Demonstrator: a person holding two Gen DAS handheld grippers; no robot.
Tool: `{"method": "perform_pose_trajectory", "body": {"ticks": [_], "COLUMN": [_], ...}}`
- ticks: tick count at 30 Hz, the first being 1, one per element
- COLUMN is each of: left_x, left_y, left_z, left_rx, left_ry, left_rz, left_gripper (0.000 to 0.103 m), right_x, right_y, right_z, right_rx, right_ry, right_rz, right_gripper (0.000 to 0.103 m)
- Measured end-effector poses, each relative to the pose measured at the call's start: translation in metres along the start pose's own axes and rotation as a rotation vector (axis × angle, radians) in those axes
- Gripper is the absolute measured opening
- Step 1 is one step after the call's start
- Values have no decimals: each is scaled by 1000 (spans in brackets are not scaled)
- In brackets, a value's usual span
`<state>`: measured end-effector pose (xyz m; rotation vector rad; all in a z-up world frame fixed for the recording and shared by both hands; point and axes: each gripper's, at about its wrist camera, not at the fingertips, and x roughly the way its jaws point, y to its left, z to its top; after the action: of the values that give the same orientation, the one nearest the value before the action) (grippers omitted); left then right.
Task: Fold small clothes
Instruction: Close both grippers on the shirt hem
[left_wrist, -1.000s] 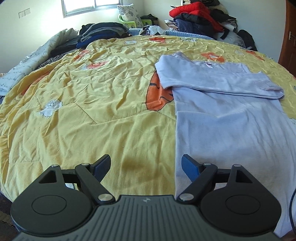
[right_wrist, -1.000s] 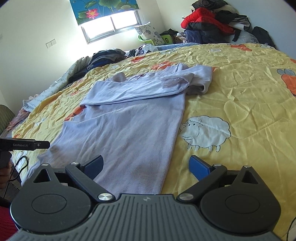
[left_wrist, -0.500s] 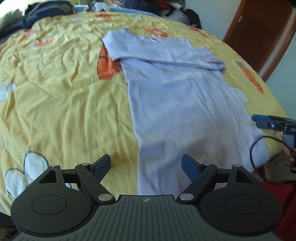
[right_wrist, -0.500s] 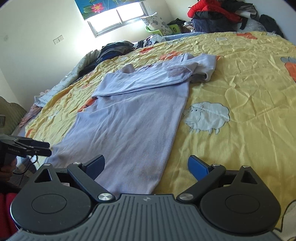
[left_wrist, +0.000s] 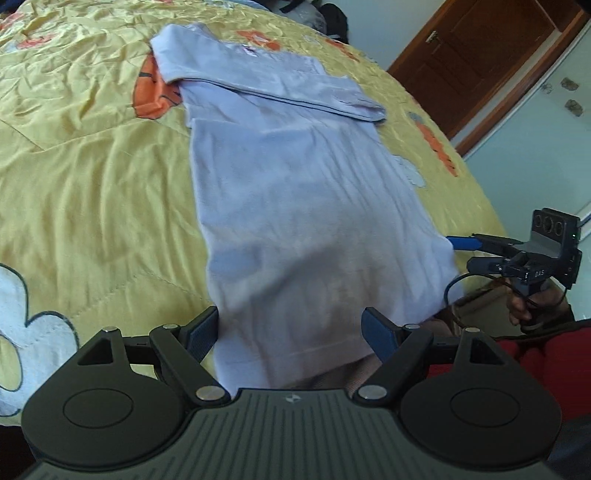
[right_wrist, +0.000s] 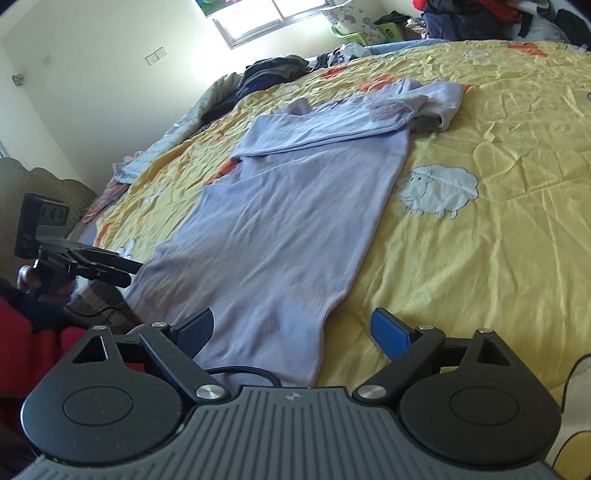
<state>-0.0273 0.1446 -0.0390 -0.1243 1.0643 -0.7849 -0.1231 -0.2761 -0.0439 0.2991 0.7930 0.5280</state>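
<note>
- I have the lavender long-sleeved top (left_wrist: 310, 206) lying flat on the yellow quilt (left_wrist: 92, 177), its hem toward me and its sleeves already folded across the chest at the far end.
- My left gripper (left_wrist: 291, 334) hangs over the near left corner of the hem, jaws wide apart with nothing pinched; cloth lies below the gap.
- My right gripper (right_wrist: 291, 326) sits over the near right hem corner (right_wrist: 314, 332); its jaws are closing slowly but press on nothing yet.
- I judge the knit thin, light and limp: it will sag and drag, and the slick quilt may ruck up with it.
- I would take it at the two hem corners, one per claw, pinching all the layers at the edge.
- The hem drops over the bed's edge beneath both claws, so I cannot see its last strip.
- The far right cuff (right_wrist: 439, 107) is bunched; I probably cannot tell how many layers lie there.
- The neckline is too small to read from either wrist view.
</note>
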Motion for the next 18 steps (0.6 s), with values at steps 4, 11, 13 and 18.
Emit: {"method": "perform_pose_trajectory", "body": {"ticks": [4, 11, 13, 18], "left_x": [2, -1, -2, 0], "left_y": [-4, 5, 7, 5], "left_z": [-1, 1, 1, -1], "left_rx": [16, -33, -43, -30], "left_ry": [4, 6, 8, 19], "left_rz": [-5, 32, 41, 63], "left_gripper": [81, 39, 33, 13], "right_x": [-7, -9, -9, -4], "right_y": [-3, -2, 0, -1], "right_z": [-4, -8, -11, -16], "right_rx": [14, 16, 16, 45], "right_ry": [14, 26, 33, 57], "right_rz": [49, 87, 100, 95], "right_gripper": [90, 79, 73, 20]}}
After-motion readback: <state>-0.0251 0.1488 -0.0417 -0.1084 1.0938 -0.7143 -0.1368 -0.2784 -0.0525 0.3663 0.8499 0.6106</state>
